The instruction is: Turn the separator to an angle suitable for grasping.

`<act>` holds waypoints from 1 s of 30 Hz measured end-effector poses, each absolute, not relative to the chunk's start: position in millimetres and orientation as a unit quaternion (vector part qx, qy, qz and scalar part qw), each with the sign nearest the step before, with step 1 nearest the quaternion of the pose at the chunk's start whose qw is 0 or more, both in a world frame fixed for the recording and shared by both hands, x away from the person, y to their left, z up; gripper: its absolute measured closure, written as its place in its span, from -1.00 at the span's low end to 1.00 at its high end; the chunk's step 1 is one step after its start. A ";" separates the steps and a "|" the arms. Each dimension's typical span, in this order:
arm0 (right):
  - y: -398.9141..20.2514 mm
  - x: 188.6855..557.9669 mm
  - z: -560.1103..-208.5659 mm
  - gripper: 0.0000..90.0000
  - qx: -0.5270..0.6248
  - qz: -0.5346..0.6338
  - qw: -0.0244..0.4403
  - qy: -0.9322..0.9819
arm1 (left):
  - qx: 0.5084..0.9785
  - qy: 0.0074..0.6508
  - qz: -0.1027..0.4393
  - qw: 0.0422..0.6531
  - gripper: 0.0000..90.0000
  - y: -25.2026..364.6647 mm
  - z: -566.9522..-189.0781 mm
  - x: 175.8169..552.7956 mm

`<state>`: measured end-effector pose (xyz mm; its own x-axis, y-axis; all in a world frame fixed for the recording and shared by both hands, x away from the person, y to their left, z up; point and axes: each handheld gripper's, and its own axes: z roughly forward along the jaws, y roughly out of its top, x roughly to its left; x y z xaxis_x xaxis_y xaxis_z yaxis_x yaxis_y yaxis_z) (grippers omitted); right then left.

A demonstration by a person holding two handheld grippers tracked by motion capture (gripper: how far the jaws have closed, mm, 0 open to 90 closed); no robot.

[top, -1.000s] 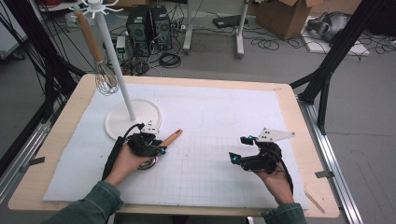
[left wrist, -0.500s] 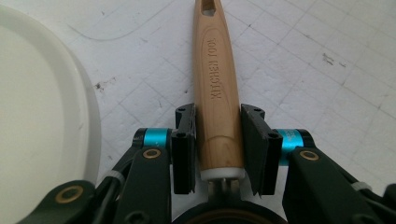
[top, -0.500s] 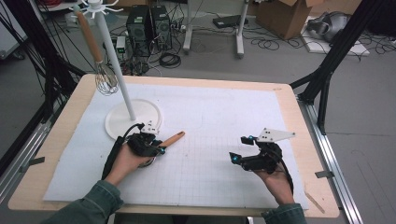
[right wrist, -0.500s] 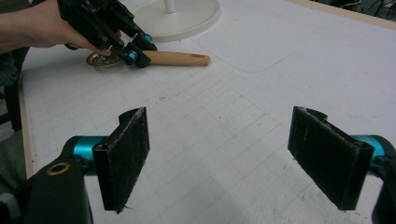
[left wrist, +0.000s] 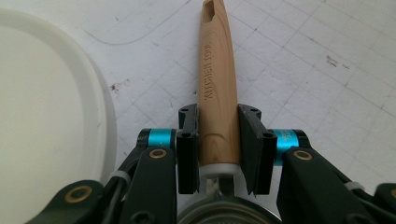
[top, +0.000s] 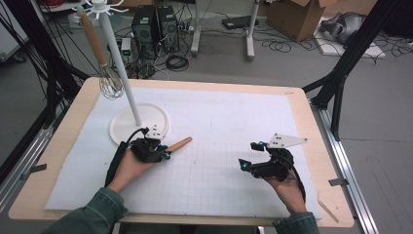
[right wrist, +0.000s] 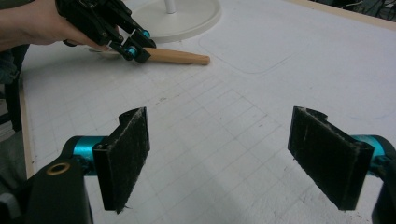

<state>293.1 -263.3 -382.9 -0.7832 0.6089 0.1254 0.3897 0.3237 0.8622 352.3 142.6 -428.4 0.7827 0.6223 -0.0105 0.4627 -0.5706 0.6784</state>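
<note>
A utensil with a wooden handle [top: 179,144] lies on the white mat, right of the stand's round base [top: 139,124]. My left gripper [top: 163,154] is at the handle's near end. In the left gripper view its jaws have just been closing, and both pads [left wrist: 187,149] now touch the sides of the handle [left wrist: 217,70] by its white collar. The utensil's metal end is hidden under the gripper. My right gripper [top: 249,156] hovers over the mat at the right, open and empty [right wrist: 224,144]. From there the left gripper [right wrist: 135,44] and the handle [right wrist: 180,57] show far off.
A white stand with a tall pole [top: 117,58] rises from the base at the mat's left, and a whisk [top: 111,85] with a wooden handle hangs from its top hooks. The base's rim [left wrist: 46,107] lies close beside the left gripper. The table's wooden edges frame the mat.
</note>
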 end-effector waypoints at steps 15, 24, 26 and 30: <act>-262.0 294.6 -383.0 -0.56 0.310 0.493 0.111 0.805 | 0.890 0.318 0.093 0.315 0.35 145.4 -428.8 347.3; -259.8 295.2 -382.3 -0.56 0.306 0.496 0.113 0.805 | 0.901 0.304 0.103 0.291 0.50 139.6 -425.5 347.2; -259.7 295.4 -382.3 -0.56 0.306 0.496 0.113 0.805 | 0.900 0.305 0.100 0.294 0.51 140.7 -425.4 347.9; -259.8 295.9 -382.5 -0.56 0.308 0.495 0.112 0.805 | 0.893 0.308 0.111 0.308 0.56 143.9 -422.7 347.7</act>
<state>295.9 -259.8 -382.5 -0.7855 0.6061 0.1251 0.3850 0.3205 0.8655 347.7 143.9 -422.7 0.7857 0.6186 0.0088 0.4815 -0.6204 0.6191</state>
